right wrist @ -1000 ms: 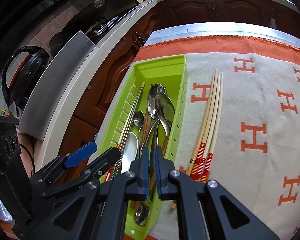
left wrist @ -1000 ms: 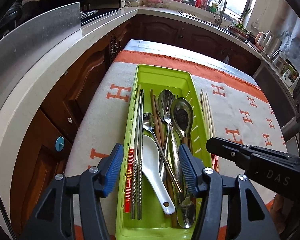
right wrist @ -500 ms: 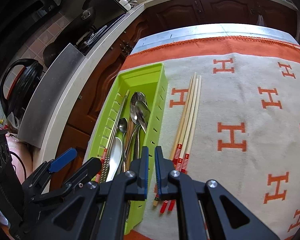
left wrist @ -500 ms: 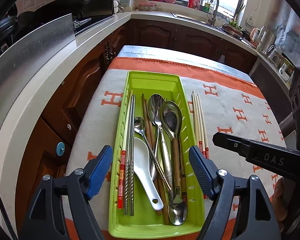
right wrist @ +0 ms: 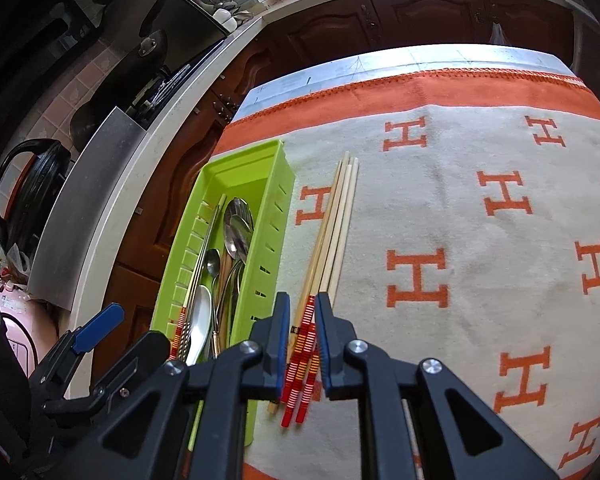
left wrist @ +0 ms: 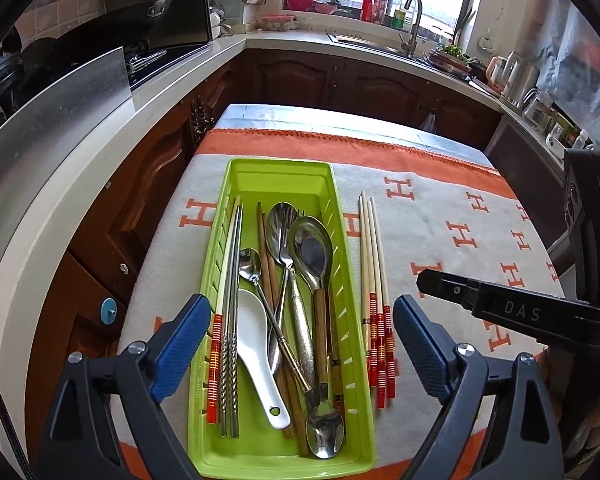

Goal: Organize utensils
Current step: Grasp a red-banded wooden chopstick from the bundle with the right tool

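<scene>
A lime-green tray lies lengthwise on the cloth. It holds a white ceramic spoon, metal spoons, metal chopsticks, brown wooden chopsticks and one red-striped chopstick. My left gripper hovers above the tray's near half, its jaws wide and still opening, with nothing held. Just right of the tray lie pale chopsticks with red-striped ends. My right gripper hangs over those ends, its jaws opening a narrow gap. The chopsticks show between the pads, still flat on the cloth.
A cream cloth with orange H marks and an orange border covers the table. A white counter curves along the left, over brown cabinets. A faucet stands at the back by the window. A black kettle sits far left.
My left gripper's jaws spread much wider and it drew up and back from the tray. My right gripper slid right from over the tray to over the red-striped chopsticks, its jaws parting slightly.
</scene>
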A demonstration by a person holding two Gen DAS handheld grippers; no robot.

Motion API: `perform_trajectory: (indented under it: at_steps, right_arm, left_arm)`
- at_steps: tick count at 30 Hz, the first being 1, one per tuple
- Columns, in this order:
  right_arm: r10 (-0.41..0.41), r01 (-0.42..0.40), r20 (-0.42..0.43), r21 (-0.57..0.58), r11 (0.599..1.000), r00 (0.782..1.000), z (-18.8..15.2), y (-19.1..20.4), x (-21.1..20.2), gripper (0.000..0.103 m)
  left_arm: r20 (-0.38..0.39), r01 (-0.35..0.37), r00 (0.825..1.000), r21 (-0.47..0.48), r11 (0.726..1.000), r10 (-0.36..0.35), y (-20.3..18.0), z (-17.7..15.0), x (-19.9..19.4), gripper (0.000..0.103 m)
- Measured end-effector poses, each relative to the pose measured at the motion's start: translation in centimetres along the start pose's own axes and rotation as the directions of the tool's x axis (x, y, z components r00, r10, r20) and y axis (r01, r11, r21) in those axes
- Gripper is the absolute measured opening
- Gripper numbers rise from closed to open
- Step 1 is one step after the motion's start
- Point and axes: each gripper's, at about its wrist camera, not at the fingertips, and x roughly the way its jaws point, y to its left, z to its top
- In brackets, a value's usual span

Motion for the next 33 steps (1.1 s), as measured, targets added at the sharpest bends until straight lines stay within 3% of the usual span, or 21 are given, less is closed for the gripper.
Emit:
perform_trajectory:
  at_steps: [17,33]
  right_arm:
    - [-0.042,0.038,-0.106,-0.033,0.999,0.994,-0.7,-1.3,4.6,0.013]
    - [-0.209,0.201,-0.03,-0.161,0.966,0.977,-0.9,0.6,5.5,0.012]
  left_arm:
    - [-0.02,-0.019,1.0,-0.027,0.999,0.018,0.4,-0.2,1.2,0.092]
    - [-0.02,-0.012,1.0,-0.077,0.997,0.01,2.2,-0.2,1.5,0.092]
